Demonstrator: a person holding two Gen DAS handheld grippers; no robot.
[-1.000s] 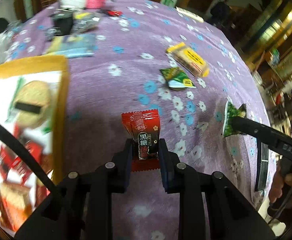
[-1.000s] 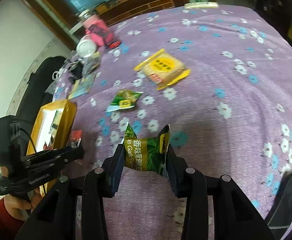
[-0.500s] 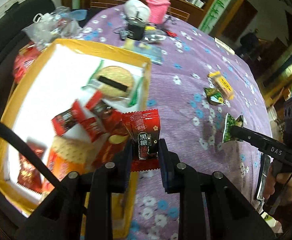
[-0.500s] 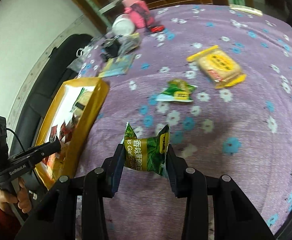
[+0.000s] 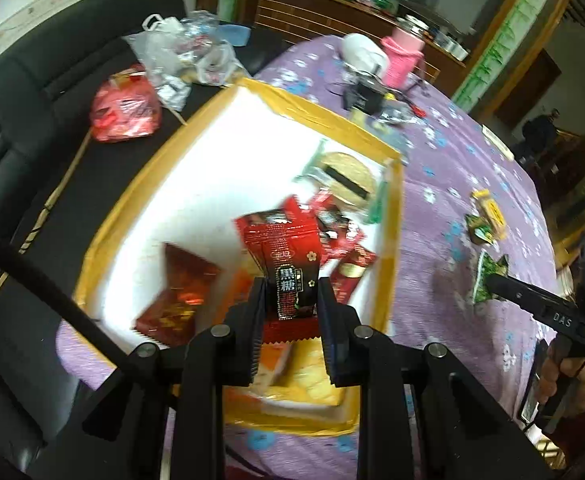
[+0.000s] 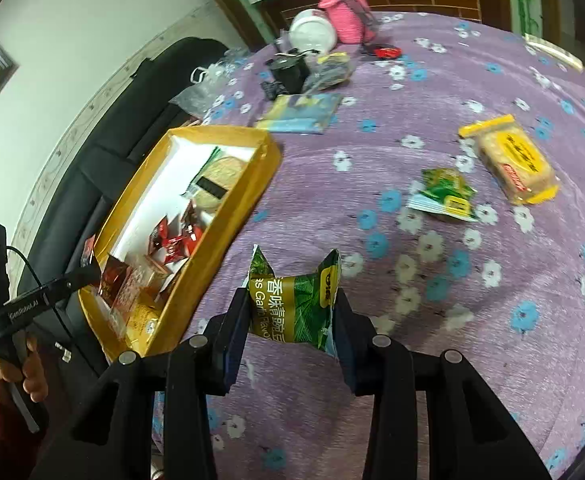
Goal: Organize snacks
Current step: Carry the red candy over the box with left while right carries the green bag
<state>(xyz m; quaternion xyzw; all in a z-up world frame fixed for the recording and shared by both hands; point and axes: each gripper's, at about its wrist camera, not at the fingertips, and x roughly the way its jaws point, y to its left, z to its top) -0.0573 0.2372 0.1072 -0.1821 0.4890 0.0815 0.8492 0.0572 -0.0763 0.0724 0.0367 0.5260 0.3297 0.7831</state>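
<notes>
The left gripper [image 5: 290,300], clamped on a red candy packet [image 5: 288,264], hangs over the yellow-rimmed box [image 5: 394,216] at the table's edge, nearer than the right gripper [image 6: 292,312] gripping its green pea packet [image 6: 296,300].

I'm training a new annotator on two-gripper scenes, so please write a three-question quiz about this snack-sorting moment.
1. True or false: the left gripper is shut on a red foil candy packet.
2. What does the right gripper hold? A) yellow-wrapped biscuit pack B) green garlic-flavour pea packet C) pink cup
3. Fill in: the left gripper's packet hangs over the ____-rimmed white box.

Key
1. True.
2. B: the green garlic-flavour pea packet; the yellow-wrapped biscuit pack lies on the purple flowered tablecloth.
3. Yellow.
</notes>
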